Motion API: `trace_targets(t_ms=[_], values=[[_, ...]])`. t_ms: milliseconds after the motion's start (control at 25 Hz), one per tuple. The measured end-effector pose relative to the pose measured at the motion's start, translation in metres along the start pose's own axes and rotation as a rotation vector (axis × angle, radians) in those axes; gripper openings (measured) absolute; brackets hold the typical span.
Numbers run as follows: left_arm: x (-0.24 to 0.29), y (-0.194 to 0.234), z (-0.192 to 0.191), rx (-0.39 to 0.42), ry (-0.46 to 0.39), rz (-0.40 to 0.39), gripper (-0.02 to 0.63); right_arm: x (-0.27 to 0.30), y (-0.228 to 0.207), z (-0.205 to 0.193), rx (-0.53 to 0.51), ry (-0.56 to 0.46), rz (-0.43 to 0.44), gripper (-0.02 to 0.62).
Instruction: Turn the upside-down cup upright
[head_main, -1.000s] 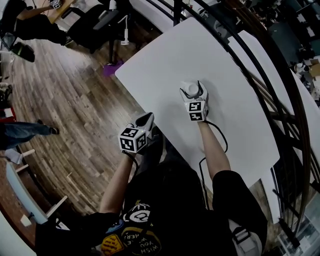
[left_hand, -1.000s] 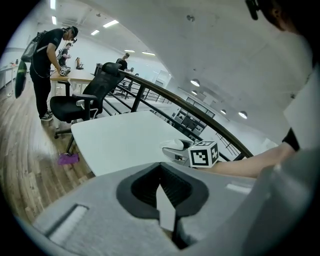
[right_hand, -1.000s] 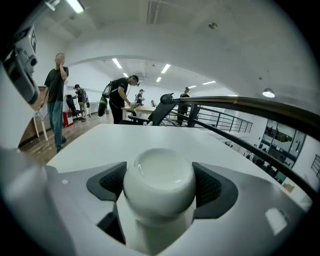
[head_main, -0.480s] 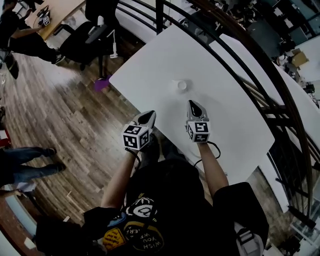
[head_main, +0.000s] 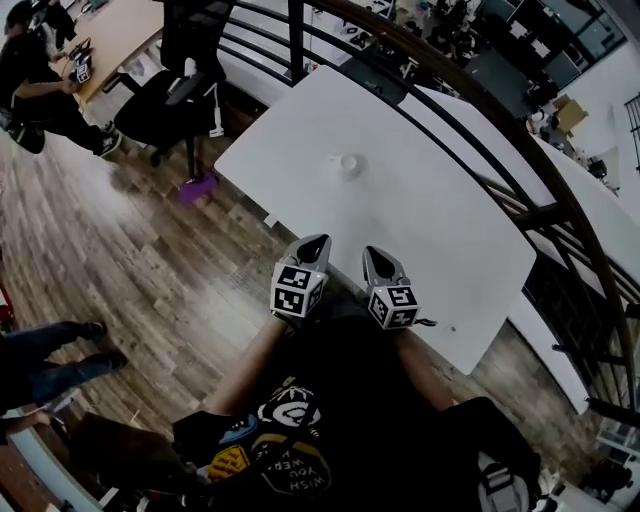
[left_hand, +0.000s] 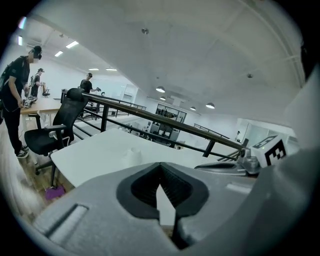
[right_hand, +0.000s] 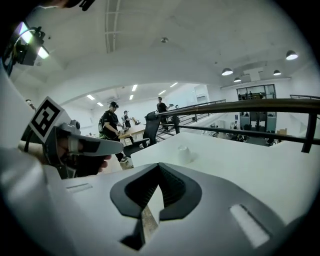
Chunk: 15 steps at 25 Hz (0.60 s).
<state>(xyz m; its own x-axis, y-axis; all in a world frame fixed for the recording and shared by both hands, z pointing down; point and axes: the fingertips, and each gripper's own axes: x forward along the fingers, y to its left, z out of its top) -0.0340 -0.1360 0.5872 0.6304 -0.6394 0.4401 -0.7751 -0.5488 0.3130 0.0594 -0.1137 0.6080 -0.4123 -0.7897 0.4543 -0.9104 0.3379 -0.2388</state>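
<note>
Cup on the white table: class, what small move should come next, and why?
Probably lean in and check the cup: it stands alone on the table, apart from the left gripper and right gripper, both shut and empty at the near edge. Whether its mouth faces up is too small to tell.

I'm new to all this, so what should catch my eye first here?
The big white rectangular table fills the middle of the head view, with one small white cup toward its far edge. At its near edge, the grey left gripper and the grey right gripper, each bearing a black-and-white marker cube, sit side by side, both closed and empty.
</note>
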Motion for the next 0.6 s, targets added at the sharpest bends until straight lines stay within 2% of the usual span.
trace_targets(t_ms=[160, 440, 600], values=[[-0.020, -0.022, -0.007, -0.023, -0.035, 0.015, 0.006, -0.032, 0.008, -0.002, -0.033, -0.035, 0.026, -0.002], [-0.059, -0.080, -0.015, 0.002, -0.082, 0.112, 0.006, -0.101, 0.010, 0.014, -0.059, -0.100, 0.082, -0.002], [-0.083, -0.137, -0.041, 0.019, -0.062, 0.125, 0.005, -0.149, 0.022, -0.016, -0.045, -0.086, 0.129, -0.002]])
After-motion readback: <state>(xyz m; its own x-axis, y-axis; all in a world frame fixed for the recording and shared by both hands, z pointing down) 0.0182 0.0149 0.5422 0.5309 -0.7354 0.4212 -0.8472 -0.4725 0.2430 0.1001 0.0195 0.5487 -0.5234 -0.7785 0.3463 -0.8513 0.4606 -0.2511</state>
